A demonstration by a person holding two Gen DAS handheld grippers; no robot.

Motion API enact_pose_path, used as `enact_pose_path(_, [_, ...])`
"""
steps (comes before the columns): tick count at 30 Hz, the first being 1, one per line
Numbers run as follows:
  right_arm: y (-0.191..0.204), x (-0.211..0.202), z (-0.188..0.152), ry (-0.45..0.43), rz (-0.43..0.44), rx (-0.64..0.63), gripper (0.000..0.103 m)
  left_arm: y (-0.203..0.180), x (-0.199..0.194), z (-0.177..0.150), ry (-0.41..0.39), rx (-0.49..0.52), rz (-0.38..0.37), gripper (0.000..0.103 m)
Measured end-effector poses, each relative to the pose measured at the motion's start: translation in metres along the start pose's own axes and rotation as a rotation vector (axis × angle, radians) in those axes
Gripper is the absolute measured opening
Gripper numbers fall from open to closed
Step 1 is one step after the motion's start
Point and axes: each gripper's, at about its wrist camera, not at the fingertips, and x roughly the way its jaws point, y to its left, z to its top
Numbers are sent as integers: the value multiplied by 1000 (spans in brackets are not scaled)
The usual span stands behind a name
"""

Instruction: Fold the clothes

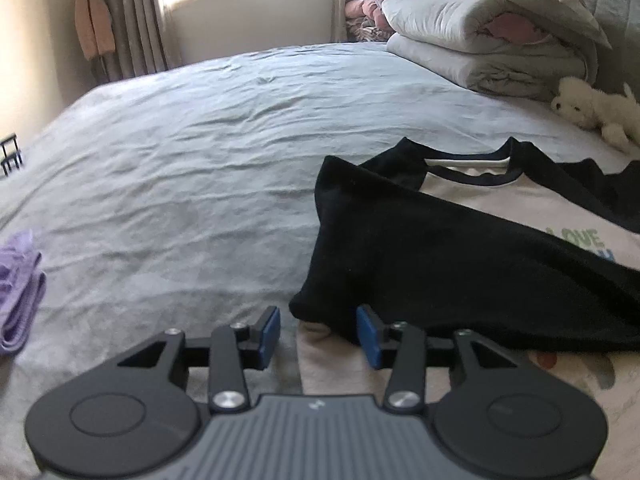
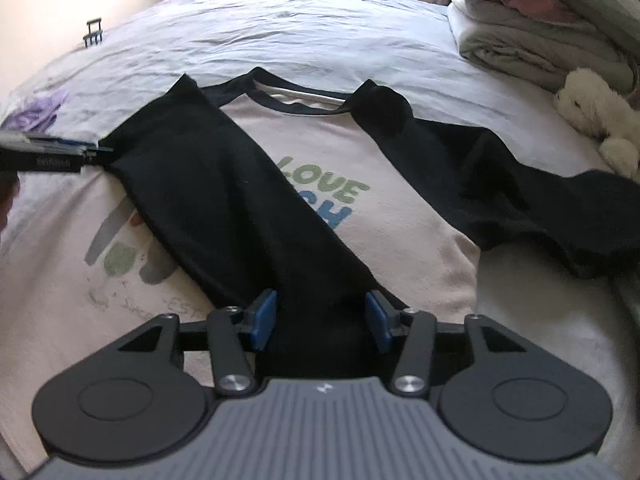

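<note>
A pale shirt (image 2: 400, 240) with black sleeves and a "LOVE" print lies face up on the bed. Its left black sleeve (image 2: 224, 200) is folded diagonally across the chest. My right gripper (image 2: 321, 320) stands open over that sleeve's lower end, the cloth lying between the blue pads (image 2: 264, 318) without being pinched. My left gripper (image 1: 320, 334) is open at the sleeve's folded shoulder corner (image 1: 316, 308), whose edge lies between its pads untouched; its tip also shows at the left in the right wrist view (image 2: 90, 152). The other black sleeve (image 2: 540, 200) is spread out to the right.
The bed sheet (image 1: 180, 160) is light blue and wrinkled. Folded duvets and pillows (image 1: 480, 40) are stacked at the head. A white plush toy (image 1: 596, 112) lies beside the shirt, a purple cloth (image 1: 20, 292) at the left edge, a small black rack (image 1: 11, 154) further left.
</note>
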Motion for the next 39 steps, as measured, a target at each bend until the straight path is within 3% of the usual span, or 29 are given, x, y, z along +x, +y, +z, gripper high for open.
enact_pose_path(6, [4, -4, 1, -23, 2, 20, 51, -2, -5, 2, -8, 2, 7, 44])
enact_pose_path(16, [4, 2, -2, 13, -12, -9, 54, 0, 0, -1, 23, -26, 4, 45])
enact_pose_path(20, [0, 0, -4, 29, -28, -24, 66, 1, 0, -2, 30, -41, 6, 47])
enact_pose_path(23, [-2, -2, -5, 32, -25, -19, 67, 1, 0, -2, 30, -39, 9, 47])
enact_pose_path(31, [-8, -17, -4, -46, -20, 13, 67, 2, 0, 0, 37, -55, 5, 47])
enact_pose_path(32, [-9, -16, -3, -37, -3, 27, 66, 1, 0, -1, 35, -51, 8, 47])
enact_pose_path(35, [-10, -6, -5, 21, 30, 49, 47, 1, 0, -1, 34, -49, 10, 47])
enact_pose_path(39, [-12, -7, -5, 42, 38, 51, 45, 1, 1, -1, 32, -48, 14, 48])
